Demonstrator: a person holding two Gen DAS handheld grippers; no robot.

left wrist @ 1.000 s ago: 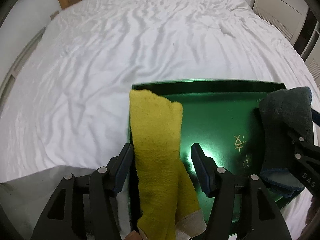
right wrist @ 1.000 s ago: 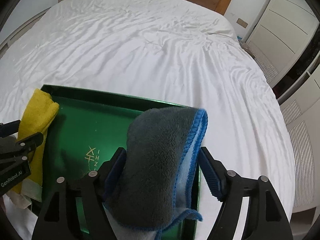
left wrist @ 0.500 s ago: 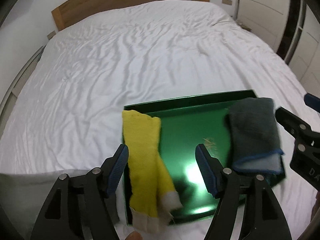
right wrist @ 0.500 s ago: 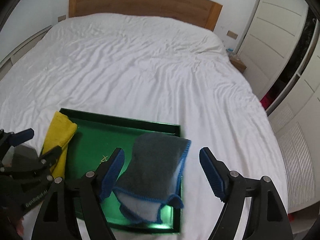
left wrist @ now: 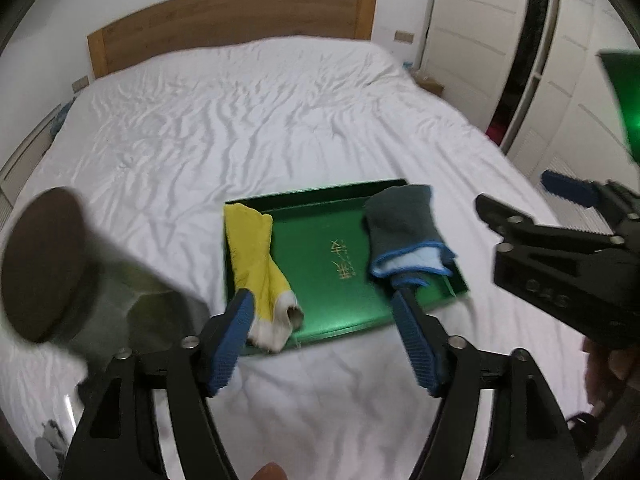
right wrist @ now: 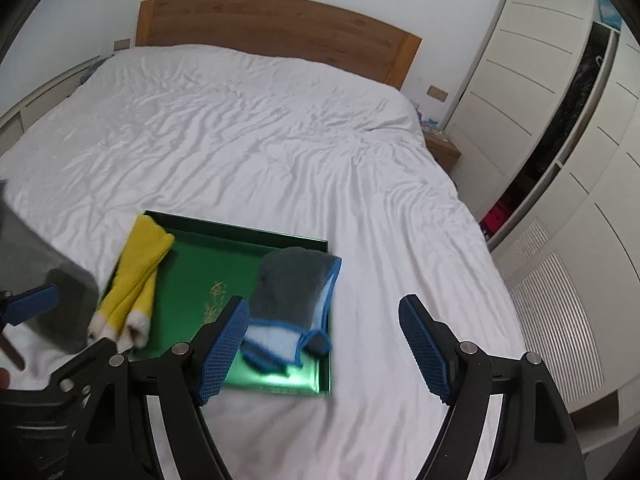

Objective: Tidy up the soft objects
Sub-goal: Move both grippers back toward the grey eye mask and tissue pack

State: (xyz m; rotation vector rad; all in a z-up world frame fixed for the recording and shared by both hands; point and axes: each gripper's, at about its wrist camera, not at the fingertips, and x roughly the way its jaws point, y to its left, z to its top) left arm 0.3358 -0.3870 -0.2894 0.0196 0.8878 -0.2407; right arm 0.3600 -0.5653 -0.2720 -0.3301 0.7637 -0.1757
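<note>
A rumpled white bed sheet point(right wrist: 280, 152) covers the bed, with a wooden headboard point(right wrist: 276, 32) at the far end. On the near part of the sheet lies a shallow glossy green rectangular tray point(right wrist: 208, 264). Along its left edge rests a folded yellow cloth with white ends point(right wrist: 136, 276), its near end hanging over the tray rim. At the tray's right side lies a folded grey microfibre towel with blue trim point(right wrist: 296, 284). The left tongs point(left wrist: 324, 340) hover above the tray's near edge; their jaws have just been opening and nothing is between them. The right tongs point(right wrist: 324, 344) stand released too, gripping nothing. White wardrobe doors point(right wrist: 560, 160) line the right wall.
</note>
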